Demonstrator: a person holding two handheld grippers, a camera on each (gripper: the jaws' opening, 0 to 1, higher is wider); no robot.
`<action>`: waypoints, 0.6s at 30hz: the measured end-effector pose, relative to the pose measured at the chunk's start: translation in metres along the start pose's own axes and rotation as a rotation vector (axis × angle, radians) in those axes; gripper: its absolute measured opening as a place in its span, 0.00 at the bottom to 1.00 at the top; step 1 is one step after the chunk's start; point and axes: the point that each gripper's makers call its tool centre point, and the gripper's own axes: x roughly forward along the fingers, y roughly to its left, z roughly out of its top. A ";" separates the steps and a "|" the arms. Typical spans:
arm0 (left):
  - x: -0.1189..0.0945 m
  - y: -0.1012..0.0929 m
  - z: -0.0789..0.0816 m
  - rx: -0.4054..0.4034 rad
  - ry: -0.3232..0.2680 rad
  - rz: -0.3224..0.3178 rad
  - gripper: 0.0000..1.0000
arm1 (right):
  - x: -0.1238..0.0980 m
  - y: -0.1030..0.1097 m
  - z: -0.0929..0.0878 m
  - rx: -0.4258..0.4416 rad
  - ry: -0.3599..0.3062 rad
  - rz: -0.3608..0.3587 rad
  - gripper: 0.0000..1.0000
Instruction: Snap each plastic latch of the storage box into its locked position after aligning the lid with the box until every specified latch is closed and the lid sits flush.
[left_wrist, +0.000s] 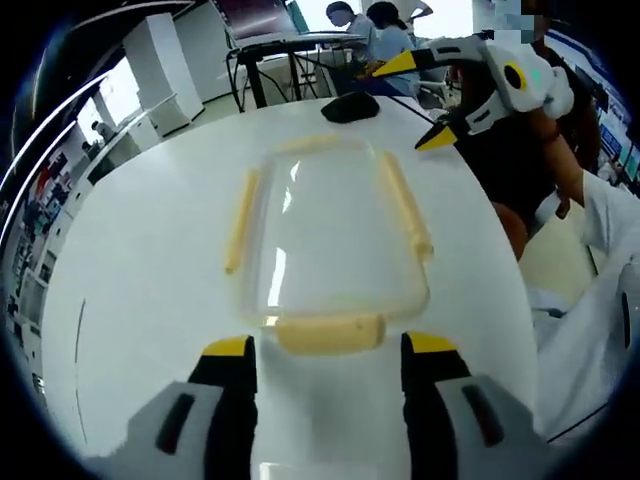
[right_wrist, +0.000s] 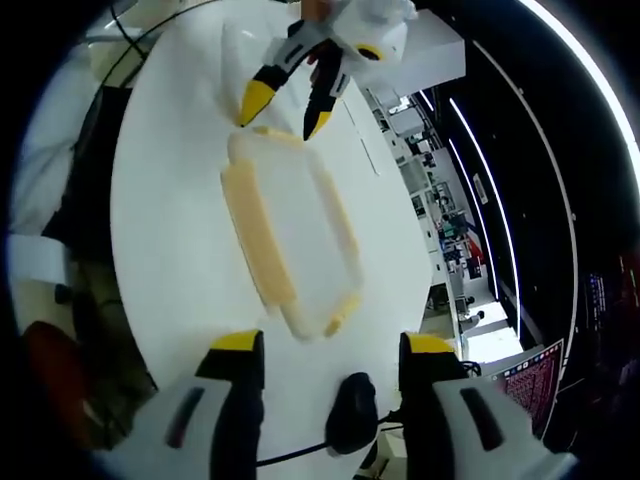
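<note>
A clear storage box (left_wrist: 335, 245) with its transparent lid (left_wrist: 330, 220) on top lies in the middle of the white round counter (left_wrist: 150, 300), with pale yellow latches along its sides: one short latch (left_wrist: 330, 333) faces the left gripper (left_wrist: 330, 350), whose jaws stand spread just before it without touching. The right gripper (left_wrist: 432, 100) hovers with jaws parted above the far end of the box, near a black mouse (left_wrist: 350, 106) on the counter. Seen from the right gripper view, the long latch (right_wrist: 258, 245) lies along the box's side and the left gripper (right_wrist: 280, 112) hangs over the opposite end.
</note>
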 end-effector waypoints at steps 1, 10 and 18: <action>0.000 0.001 0.000 -0.004 0.006 -0.008 0.58 | 0.000 0.000 0.000 0.001 0.000 0.000 0.53; 0.007 -0.003 0.003 -0.069 0.012 -0.055 0.57 | 0.000 0.000 0.002 0.003 -0.008 -0.002 0.53; 0.006 -0.001 0.004 -0.085 -0.010 -0.048 0.52 | 0.001 0.003 0.001 0.006 -0.007 0.003 0.52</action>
